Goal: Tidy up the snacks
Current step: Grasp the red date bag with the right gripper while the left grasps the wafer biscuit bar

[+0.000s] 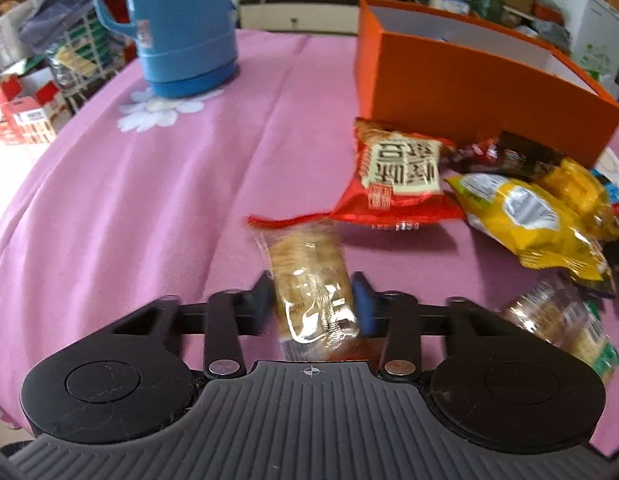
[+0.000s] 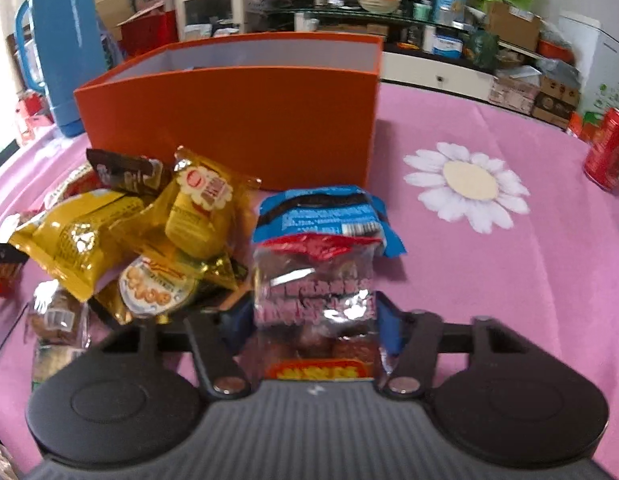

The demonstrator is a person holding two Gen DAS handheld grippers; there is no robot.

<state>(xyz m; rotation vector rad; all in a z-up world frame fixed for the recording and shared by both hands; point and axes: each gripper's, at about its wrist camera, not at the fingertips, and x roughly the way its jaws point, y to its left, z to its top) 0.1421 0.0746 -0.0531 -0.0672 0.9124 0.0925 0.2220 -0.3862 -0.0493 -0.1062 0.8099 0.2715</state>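
Note:
My left gripper [image 1: 313, 300] is shut on a clear-wrapped cracker packet [image 1: 309, 280] with a red top edge, held above the pink tablecloth. Beyond it lie a red snack bag [image 1: 393, 176], yellow bags [image 1: 525, 216] and another clear packet [image 1: 565, 320], in front of the open orange box [image 1: 469, 76]. My right gripper [image 2: 313, 320] is shut on a clear packet of dark snacks [image 2: 315, 292] with a red seam. A blue packet [image 2: 325, 212] lies just beyond it. Golden and yellow bags [image 2: 149, 232] are piled to its left, before the orange box [image 2: 237, 120].
A tall blue thermos [image 1: 177, 28] stands at the back left of the table and shows in the right wrist view [image 2: 65, 44]. A red can [image 2: 607, 148] stands at the right edge. The pink cloth [image 1: 149, 200] has white daisy prints [image 2: 467, 184]. Cluttered shelves surround the table.

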